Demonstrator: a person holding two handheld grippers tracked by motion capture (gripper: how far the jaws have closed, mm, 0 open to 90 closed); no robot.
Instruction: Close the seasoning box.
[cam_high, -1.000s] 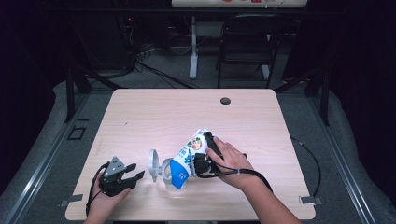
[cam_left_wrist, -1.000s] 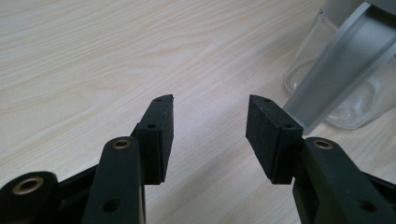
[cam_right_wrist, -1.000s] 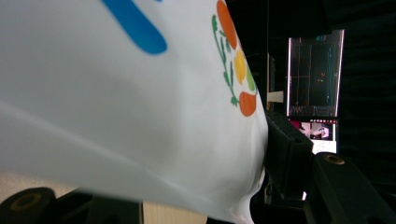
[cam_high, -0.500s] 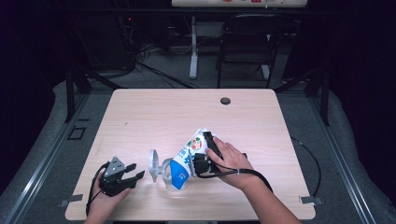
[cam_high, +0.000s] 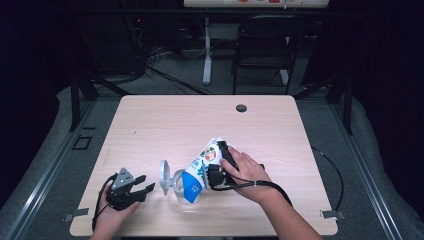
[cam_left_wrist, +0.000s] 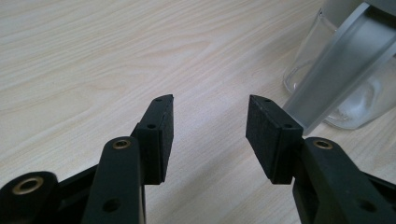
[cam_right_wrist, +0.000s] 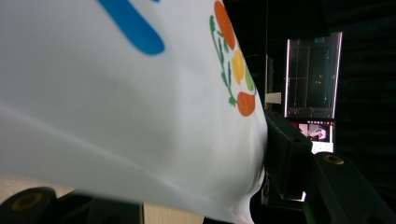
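Note:
A white and blue bag with fruit pictures lies tilted, its blue end lowered onto a clear container. My right gripper is shut on the bag's upper half, a hand wrapped over it. In the right gripper view the bag bulges between the jaws, and one pad presses its side. The container's grey lid stands open on its left. My left gripper rests on the table left of the lid, open, with nothing in it. In the left gripper view that gripper points at the container and lid.
The wooden table has a black cable hole near its far edge. A cable loops off the right side. A chair and desk leg stand beyond the table. A lit screen shows in the dark background.

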